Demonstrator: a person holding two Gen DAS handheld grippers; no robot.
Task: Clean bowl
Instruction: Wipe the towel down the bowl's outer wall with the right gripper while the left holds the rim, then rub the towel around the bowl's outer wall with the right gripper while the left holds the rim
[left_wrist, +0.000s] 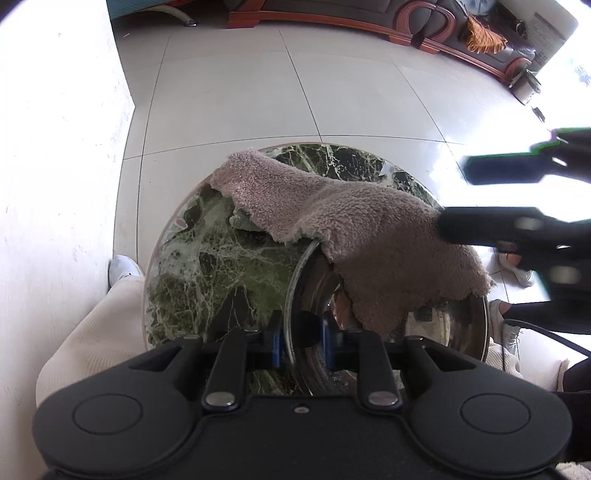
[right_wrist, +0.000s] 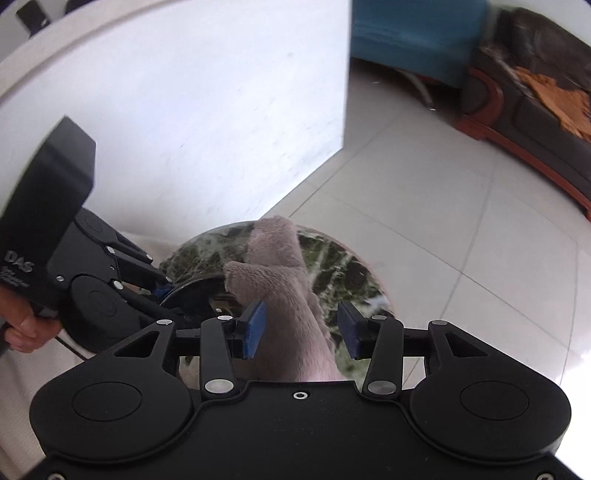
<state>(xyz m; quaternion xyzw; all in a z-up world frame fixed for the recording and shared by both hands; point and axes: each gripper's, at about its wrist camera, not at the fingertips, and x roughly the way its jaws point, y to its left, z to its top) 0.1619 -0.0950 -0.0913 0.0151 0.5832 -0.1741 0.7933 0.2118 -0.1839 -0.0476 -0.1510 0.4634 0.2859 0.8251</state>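
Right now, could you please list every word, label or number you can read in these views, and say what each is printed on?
"DAS": white letters on the black body of the left gripper.
Smaller white lines under "DAS": too blurred to read.
Nothing readable on the bowl, cloth or table.

Left tool (left_wrist: 301, 341) clamped and angled down, right tool (right_wrist: 302, 328) jaws parted

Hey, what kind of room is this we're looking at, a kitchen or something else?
Probably a living room at home, not a kitchen: a dark sofa with a red wooden frame, a pale tiled floor, and a small round green marble table where the steel bowl is being cleaned.
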